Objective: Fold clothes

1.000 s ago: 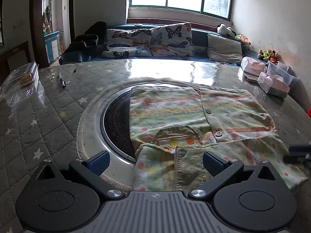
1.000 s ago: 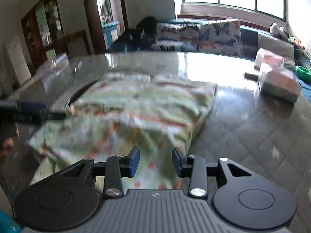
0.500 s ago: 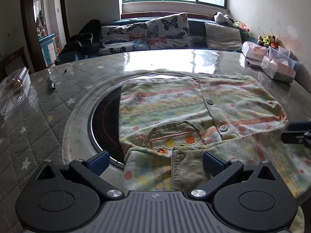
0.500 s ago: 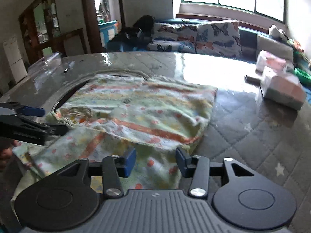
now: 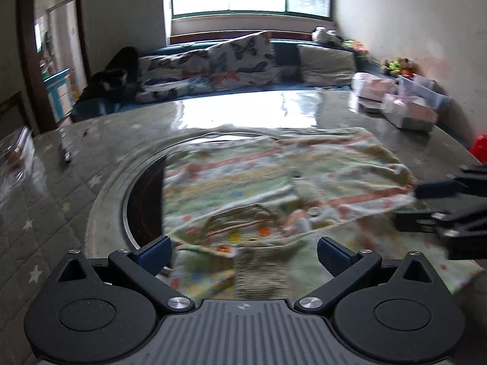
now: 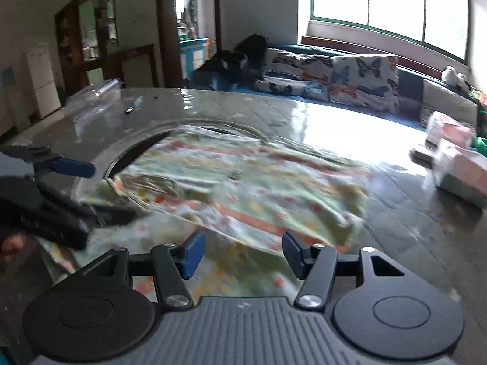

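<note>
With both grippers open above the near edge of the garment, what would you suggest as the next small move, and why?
Probably lower both grippers and close them on the garment's near hem. The left gripper and right gripper both stand open over that edge, holding nothing, and the patterned cloth lies only partly folded on the table.

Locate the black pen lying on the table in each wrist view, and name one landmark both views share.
Left wrist view: the black pen lies far left, on the quilted table, left of the patterned garment.
Right wrist view: the pen sits upper left, near the table's far edge, beyond the garment.
Shared landmark: the butterfly-print cushions under the window.
</note>
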{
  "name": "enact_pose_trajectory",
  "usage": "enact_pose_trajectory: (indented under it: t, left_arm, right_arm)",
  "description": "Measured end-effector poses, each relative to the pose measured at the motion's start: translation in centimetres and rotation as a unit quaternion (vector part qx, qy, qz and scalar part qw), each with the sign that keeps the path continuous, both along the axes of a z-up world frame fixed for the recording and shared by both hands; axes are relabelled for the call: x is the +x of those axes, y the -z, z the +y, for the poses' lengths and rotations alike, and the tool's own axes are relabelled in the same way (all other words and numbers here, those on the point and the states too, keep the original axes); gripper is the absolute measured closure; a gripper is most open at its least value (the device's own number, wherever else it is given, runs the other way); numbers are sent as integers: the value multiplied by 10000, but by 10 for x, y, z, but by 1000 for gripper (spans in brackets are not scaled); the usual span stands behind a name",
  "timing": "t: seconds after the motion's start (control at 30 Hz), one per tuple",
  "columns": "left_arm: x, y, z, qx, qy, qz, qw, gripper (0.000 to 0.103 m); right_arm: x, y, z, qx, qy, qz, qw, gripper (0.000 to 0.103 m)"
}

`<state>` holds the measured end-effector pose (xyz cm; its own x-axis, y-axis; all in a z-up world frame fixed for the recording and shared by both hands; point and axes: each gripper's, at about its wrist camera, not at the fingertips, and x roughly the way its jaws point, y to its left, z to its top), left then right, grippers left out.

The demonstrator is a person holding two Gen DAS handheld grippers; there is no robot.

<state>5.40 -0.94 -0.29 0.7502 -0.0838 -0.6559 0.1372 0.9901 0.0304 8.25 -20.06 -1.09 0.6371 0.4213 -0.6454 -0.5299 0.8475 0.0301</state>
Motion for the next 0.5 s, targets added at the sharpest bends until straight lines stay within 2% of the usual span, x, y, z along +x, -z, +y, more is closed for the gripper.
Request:
enact_pose_trajectory:
  t: [0.23, 0.5]
  left_arm:
    - [-1, 23, -9, 366, 149, 145, 9991, 0]
    - [-18, 13, -1, 290, 208, 46, 9994, 0]
  right_arm:
    - [6, 20, 25, -212, -274, 147, 9993, 43]
    - [-27, 0, 2, -267, -306, 1, 9992, 41]
